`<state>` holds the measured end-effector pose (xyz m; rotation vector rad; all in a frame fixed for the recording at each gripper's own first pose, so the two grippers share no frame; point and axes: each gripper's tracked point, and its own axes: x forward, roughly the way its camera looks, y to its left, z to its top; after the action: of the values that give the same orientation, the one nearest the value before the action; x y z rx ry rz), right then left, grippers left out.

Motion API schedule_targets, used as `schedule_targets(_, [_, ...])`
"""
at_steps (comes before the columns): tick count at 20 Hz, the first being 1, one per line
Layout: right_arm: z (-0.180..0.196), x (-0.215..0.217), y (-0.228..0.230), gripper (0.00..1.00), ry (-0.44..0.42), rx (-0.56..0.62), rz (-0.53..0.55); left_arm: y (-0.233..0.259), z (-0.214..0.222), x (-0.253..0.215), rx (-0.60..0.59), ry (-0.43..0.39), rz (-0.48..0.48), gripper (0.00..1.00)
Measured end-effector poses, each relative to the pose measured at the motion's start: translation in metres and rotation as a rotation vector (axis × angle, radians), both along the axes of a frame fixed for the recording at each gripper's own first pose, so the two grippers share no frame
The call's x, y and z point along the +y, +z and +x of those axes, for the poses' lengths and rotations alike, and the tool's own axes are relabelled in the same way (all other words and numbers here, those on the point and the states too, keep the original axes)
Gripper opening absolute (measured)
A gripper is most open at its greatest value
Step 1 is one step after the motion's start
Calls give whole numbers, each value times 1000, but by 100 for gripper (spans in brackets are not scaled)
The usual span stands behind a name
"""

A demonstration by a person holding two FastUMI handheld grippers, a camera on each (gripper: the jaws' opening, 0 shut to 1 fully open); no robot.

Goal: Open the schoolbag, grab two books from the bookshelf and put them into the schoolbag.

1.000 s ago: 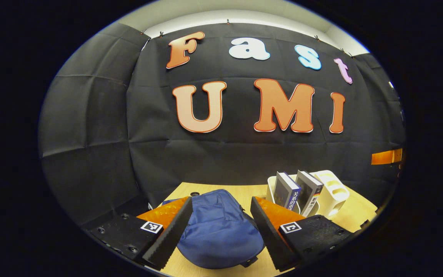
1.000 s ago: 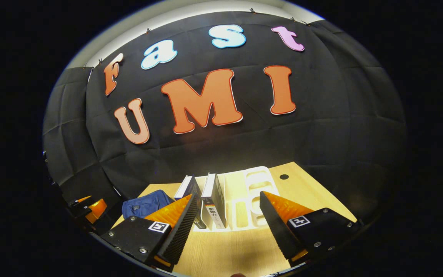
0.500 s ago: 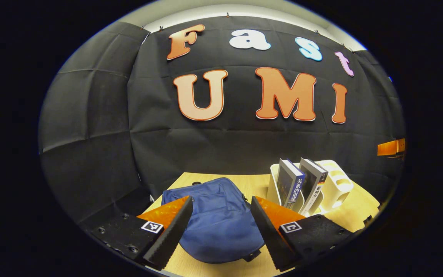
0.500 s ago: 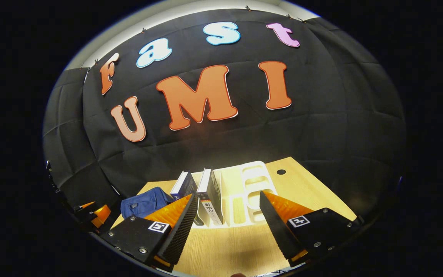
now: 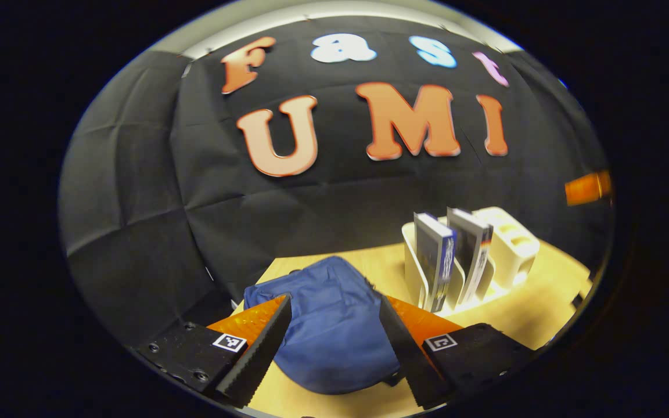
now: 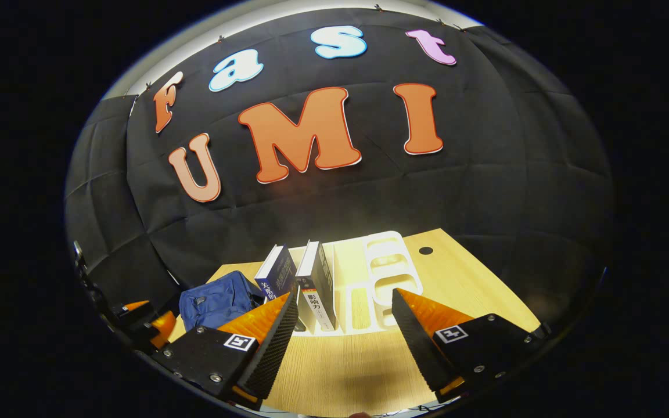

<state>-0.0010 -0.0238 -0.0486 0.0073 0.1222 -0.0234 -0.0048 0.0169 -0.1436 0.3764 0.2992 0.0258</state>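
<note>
In the left gripper view, the left gripper [image 5: 334, 342] hangs over the near edge of the table [image 5: 543, 302] with its jaws spread wide and nothing between them. The blue schoolbag [image 5: 328, 313] lies flat just ahead, framed by the two fingers but apart from them, and it looks closed; this frame is blurred, so I cannot make out a zipper or pull. To its right the white bookshelf [image 5: 509, 249] holds two books [image 5: 436, 258] upright, leaning a little. The risk here is grabbing loose cloth instead of the pull: the bag would likely drag or bunch on the smooth table and stay shut.

In the right gripper view, the right gripper [image 6: 343, 342] is also released and empty, aimed at the bookshelf [image 6: 392, 267] with bare table between. The books [image 6: 317, 278] stand side by side, touching or nearly so, and the schoolbag [image 6: 218, 302] lies just beside them to the left, with the left gripper [image 6: 143, 319] beyond. A pinch taken off-centre could catch both books at once, or tip the light bookshelf as one is pulled out.
</note>
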Motion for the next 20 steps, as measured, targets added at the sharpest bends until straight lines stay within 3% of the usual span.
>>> schedule_targets(2, [0,-6,-6,100,-12,15,0,-32,-2,-3,68,-22,116,95])
schedule_targets(5, [-2,-14,-14,96,-33,36,17,-87,-7,-15,169,-89,264,95])
schedule_targets(10, [-12,-40,-18,97,-88,57,15,-166,-21,-19,362,-125,375,96])
schedule_targets(20, [-21,-75,-32,97,-152,119,29,-198,-5,-11,474,-183,635,97])
